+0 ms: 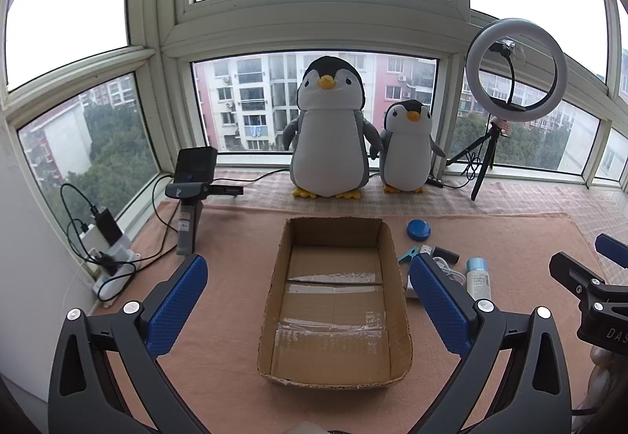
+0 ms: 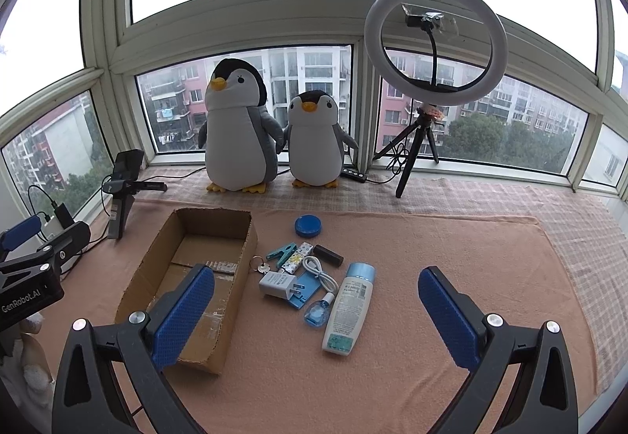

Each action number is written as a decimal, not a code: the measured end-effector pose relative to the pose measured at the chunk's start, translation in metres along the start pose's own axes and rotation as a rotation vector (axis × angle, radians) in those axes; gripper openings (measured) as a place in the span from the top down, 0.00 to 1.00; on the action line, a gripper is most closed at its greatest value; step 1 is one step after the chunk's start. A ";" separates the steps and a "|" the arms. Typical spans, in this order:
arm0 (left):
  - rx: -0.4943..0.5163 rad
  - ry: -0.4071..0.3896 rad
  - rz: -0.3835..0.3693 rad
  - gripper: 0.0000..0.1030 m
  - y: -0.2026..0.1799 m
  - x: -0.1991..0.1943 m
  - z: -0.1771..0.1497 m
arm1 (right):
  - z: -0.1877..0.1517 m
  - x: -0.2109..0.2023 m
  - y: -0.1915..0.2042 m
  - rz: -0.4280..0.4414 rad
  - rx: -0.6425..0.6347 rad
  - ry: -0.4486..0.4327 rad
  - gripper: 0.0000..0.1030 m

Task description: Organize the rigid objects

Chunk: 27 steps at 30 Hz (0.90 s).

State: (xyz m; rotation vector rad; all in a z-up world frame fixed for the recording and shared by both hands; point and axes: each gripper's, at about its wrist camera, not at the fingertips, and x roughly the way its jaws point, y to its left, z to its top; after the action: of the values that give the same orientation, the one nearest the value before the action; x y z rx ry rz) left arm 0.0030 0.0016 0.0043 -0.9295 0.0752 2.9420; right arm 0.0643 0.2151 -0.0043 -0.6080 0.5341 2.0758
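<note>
An open cardboard box (image 1: pixel 392 277) (image 2: pixel 239 269) lies empty on the peach cloth. Right of it sits a cluster: a white lotion bottle (image 2: pixel 349 308) (image 1: pixel 478 279), a white charger plug (image 2: pixel 276 284), a white cable (image 2: pixel 320 271), a small blue bottle (image 2: pixel 317 312), a blue card (image 2: pixel 304 290), a teal clip (image 2: pixel 280 252) (image 1: pixel 408 254), a patterned lighter (image 2: pixel 297 256), a black stick (image 2: pixel 329 254) (image 1: pixel 445 254), keys (image 2: pixel 261 266) and a blue round lid (image 2: pixel 307 225) (image 1: pixel 418 229). My left gripper (image 1: pixel 310 300) hangs open over the box. My right gripper (image 2: pixel 316 308) hangs open above the cluster, holding nothing.
Two plush penguins (image 1: pixel 333 135) (image 2: pixel 314 139) stand at the window. A ring light on a tripod (image 2: pixel 433 41) stands at the back right. A black device on a stand (image 1: pixel 194 175) and chargers with cables (image 1: pixel 106 237) occupy the left edge. Bare cloth (image 2: pixel 451 237) stretches right of the cluster.
</note>
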 end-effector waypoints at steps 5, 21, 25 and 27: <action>0.002 -0.001 -0.003 0.01 0.000 0.000 0.000 | -0.001 0.000 0.001 -0.001 0.007 0.003 0.00; 0.020 -0.004 -0.016 0.01 0.002 -0.001 0.000 | 0.000 -0.001 0.001 -0.008 0.017 0.002 0.00; 0.023 -0.004 -0.020 0.01 0.002 -0.001 0.000 | 0.000 -0.001 0.001 -0.009 0.019 0.002 0.00; 0.025 -0.004 -0.023 0.01 0.002 -0.001 0.000 | 0.000 0.000 0.001 -0.010 0.019 0.002 0.00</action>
State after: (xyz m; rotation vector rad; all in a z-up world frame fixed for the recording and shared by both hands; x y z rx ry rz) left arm 0.0032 -0.0003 0.0052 -0.9145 0.1000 2.9146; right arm 0.0637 0.2140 -0.0042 -0.6005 0.5503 2.0585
